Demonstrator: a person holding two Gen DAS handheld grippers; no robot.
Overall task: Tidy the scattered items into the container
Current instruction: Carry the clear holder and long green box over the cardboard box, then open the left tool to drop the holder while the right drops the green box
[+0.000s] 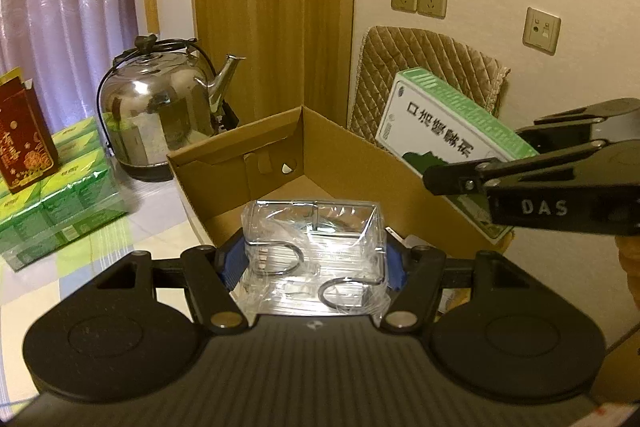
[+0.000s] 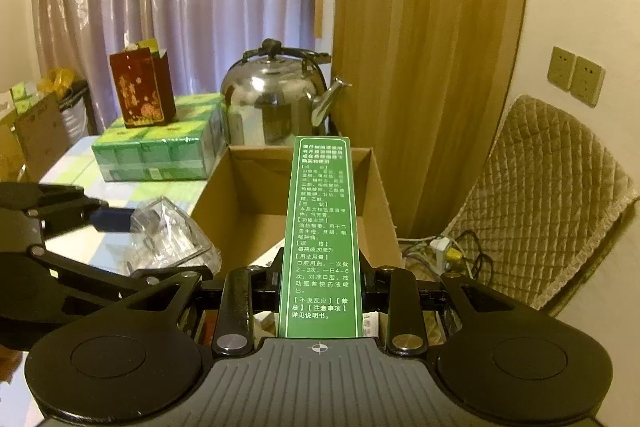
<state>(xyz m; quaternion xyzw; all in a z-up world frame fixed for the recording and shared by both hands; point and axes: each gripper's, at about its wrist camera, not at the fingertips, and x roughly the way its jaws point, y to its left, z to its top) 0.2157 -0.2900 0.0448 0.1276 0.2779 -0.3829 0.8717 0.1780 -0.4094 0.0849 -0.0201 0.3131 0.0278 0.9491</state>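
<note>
At the bottom centre of the left wrist view, the left gripper point(image 1: 316, 267) is clamping a clear plastic-wrapped pack of metal hooks point(image 1: 314, 251) between its blue pads, holding it just in front of the open cardboard box point(image 1: 340, 163) at mid-frame. In the right wrist view, the right gripper point(image 2: 320, 291) is squeezing a green medicine carton point(image 2: 322, 239) that is running up the centre of the frame over the box's near edge. Farther back, a steel kettle point(image 2: 272, 103) is standing behind the box, beside shrink-wrapped green packs point(image 2: 160, 151) at centre left.
</note>
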